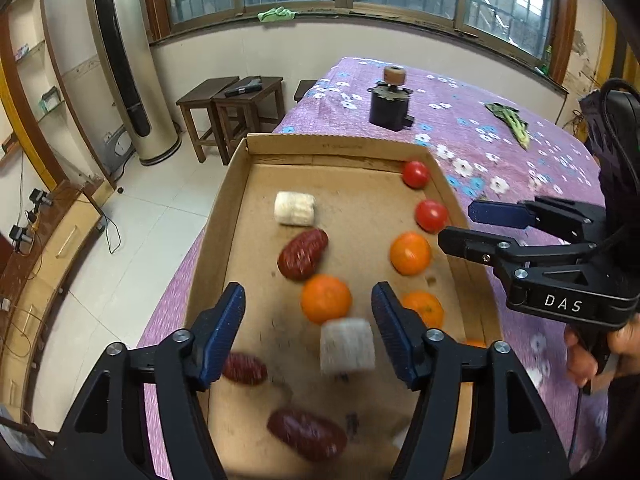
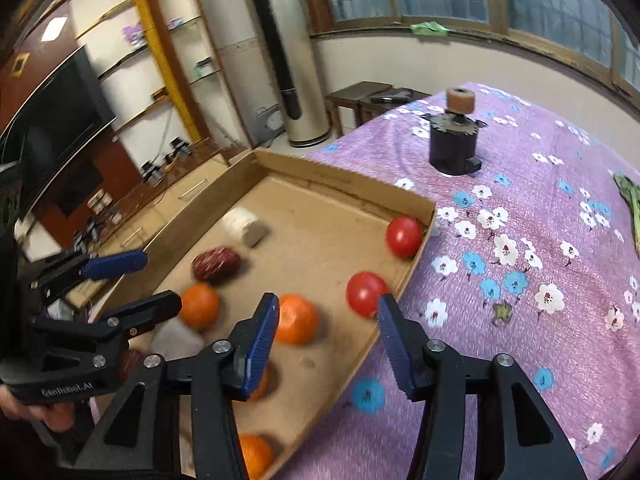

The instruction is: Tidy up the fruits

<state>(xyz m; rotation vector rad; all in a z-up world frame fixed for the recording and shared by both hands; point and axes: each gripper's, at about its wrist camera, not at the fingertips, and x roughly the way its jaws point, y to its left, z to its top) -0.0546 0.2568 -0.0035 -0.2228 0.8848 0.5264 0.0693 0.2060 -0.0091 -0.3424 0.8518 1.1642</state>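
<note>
A shallow cardboard tray lies on the purple flowered table. In it are two red tomatoes along the right wall, several oranges, dark red dates and two white cylindrical pieces. My left gripper is open and empty above the near white piece and an orange. My right gripper is open and empty over the tray's right wall, near the second tomato.
A dark cylinder with a tan cap stands on the cloth beyond the tray. A green leafy item lies at the far right. Wooden stools and a tall air conditioner stand on the floor to the left.
</note>
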